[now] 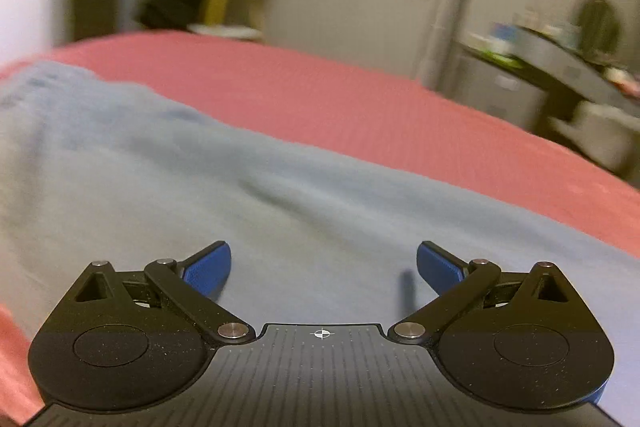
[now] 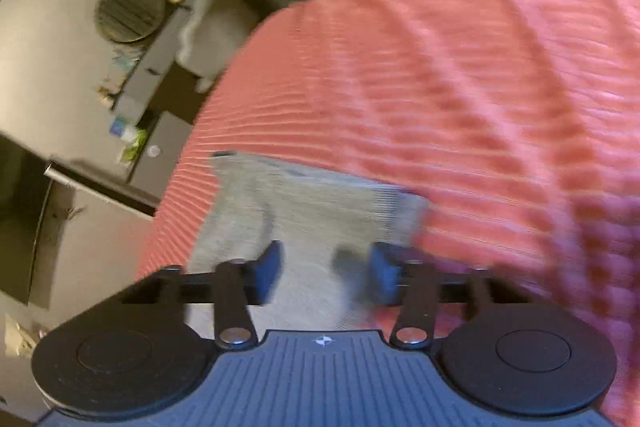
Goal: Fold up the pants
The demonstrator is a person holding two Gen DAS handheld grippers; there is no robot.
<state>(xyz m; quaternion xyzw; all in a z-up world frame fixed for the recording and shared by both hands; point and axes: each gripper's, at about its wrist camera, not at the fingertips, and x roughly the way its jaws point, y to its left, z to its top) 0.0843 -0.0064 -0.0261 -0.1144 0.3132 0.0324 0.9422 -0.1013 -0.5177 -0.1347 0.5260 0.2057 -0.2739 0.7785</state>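
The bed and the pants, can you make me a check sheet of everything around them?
Surface: pink ribbed bedspread, blurred.
Job's things: grey-blue pants spread flat; one end lies near the bed's edge.
Clutter: nothing seen on the bed.
Grippers: left gripper wide open above the pants; right gripper partly closed, fabric between its fingers, pads apart.
Cables: nothing seen.
Surroundings: cluttered counter, grey cabinet, dark round item on it.
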